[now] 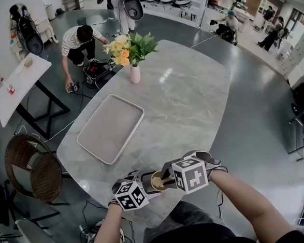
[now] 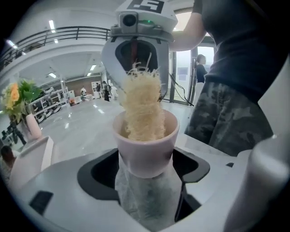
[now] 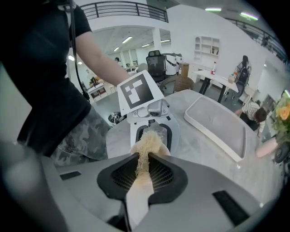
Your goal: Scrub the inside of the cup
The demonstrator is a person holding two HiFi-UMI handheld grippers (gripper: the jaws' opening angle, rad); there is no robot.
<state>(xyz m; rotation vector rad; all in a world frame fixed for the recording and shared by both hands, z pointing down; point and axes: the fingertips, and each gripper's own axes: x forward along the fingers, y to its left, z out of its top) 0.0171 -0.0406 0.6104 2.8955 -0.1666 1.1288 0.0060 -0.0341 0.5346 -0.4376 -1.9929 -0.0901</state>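
A small pale cup (image 1: pixel 157 182) is held above the near edge of the marble table (image 1: pixel 192 100), and my left gripper (image 1: pixel 147 186) is shut on it from the left. In the left gripper view the cup (image 2: pixel 145 145) sits upright between the dark pads (image 2: pixel 97 174), mouth up. A straw-coloured loofah scrubber (image 2: pixel 142 106) stands in the cup and rises well above its rim. My right gripper (image 1: pixel 167 180) comes in from the right and is shut on that scrubber (image 3: pixel 144 156). In the right gripper view the scrubber hides most of the cup.
A long white tray (image 1: pixel 110 127) lies on the table's left half. A pink vase (image 1: pixel 134 74) with yellow flowers stands beyond it. A wicker chair (image 1: pixel 33 171) is by the table's left edge. A person (image 1: pixel 79 43) crouches on the floor beyond the table.
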